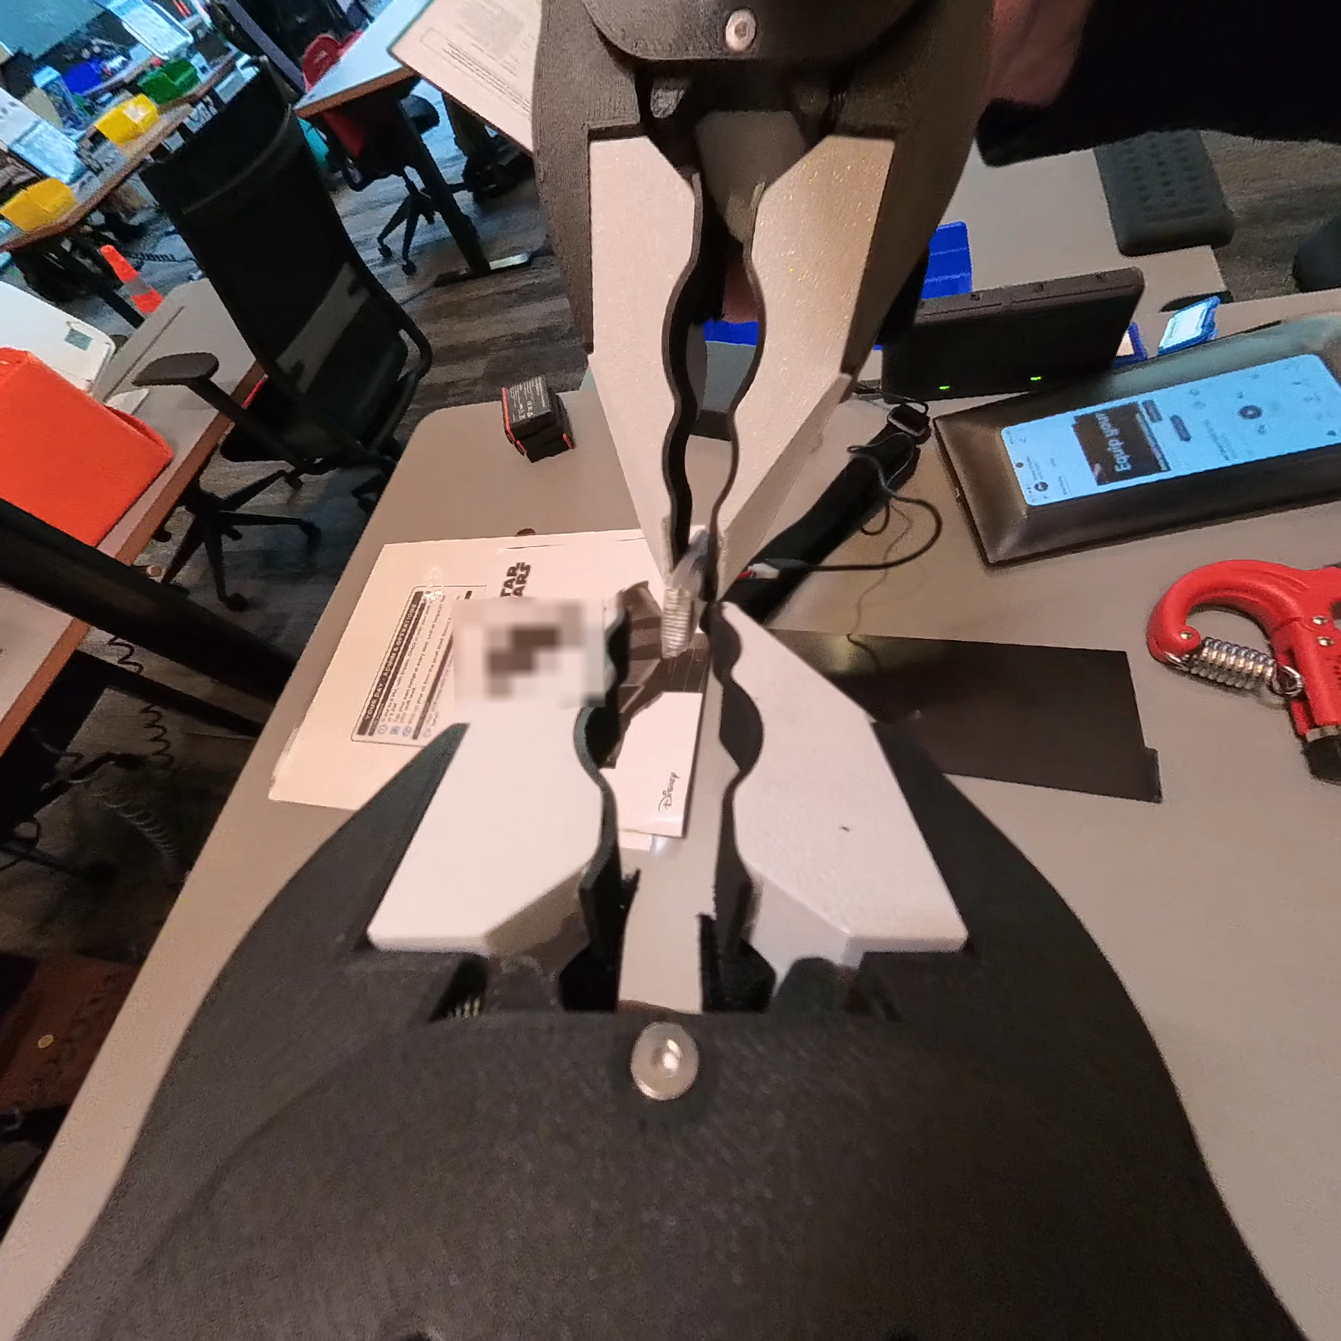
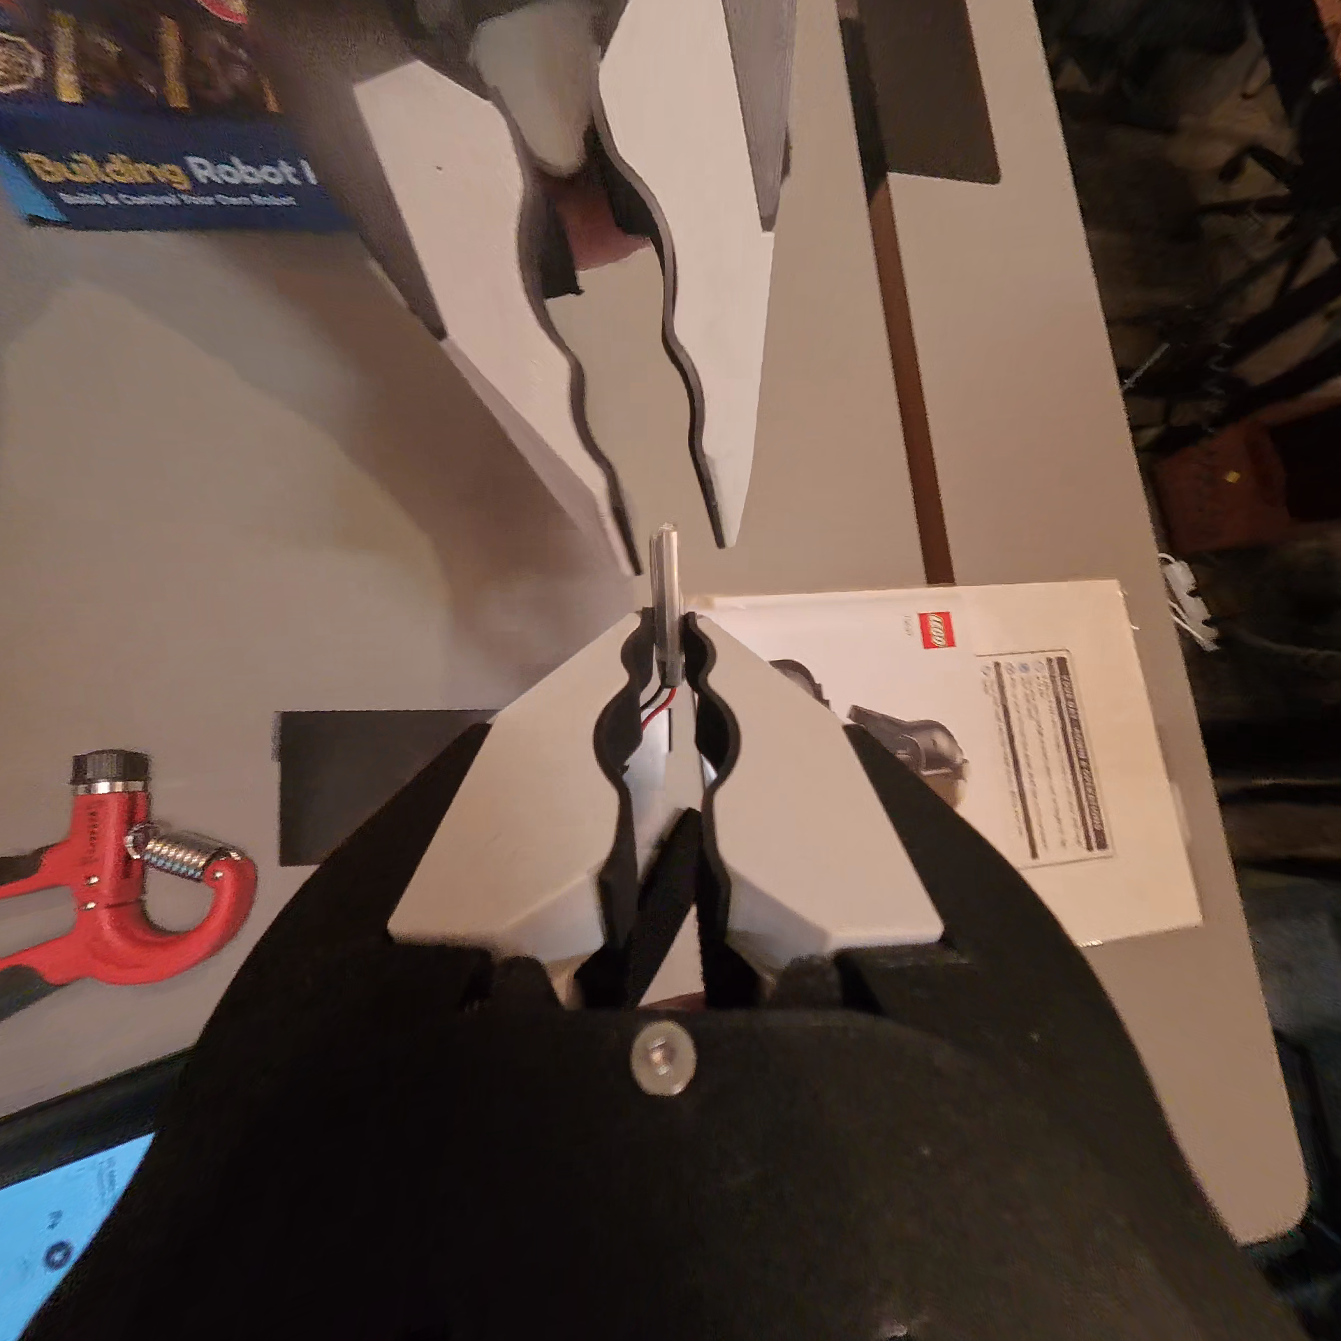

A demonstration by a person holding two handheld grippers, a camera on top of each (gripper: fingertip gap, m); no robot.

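A small clear plug point(image 2: 666, 580) with red and black wires is pinched between the tips of my right gripper point(image 2: 667, 620), which is shut on it. The plug's free end sticks out toward my left gripper point(image 2: 675, 555), whose jaws stand open just around that end without touching it. In the left wrist view my left gripper point(image 1: 671, 617) is open at the bottom. My right gripper point(image 1: 693, 573) comes down from above, holding the plug point(image 1: 678, 609) at its tips. Both hover above a grey table point(image 1: 1088, 943).
A white booklet point(image 1: 326, 769) lies under the grippers; it also shows in the right wrist view point(image 2: 1016, 726). A red hand-grip tool point(image 1: 1248, 638) and a black sheet point(image 1: 1016, 711) lie to the right. A lit screen on a black stand point(image 1: 1161, 435), a black battery point(image 1: 537, 421) and an office chair point(image 1: 290, 290) are farther off. Only a small space, under 4 cm, lies between the two pairs of fingers.
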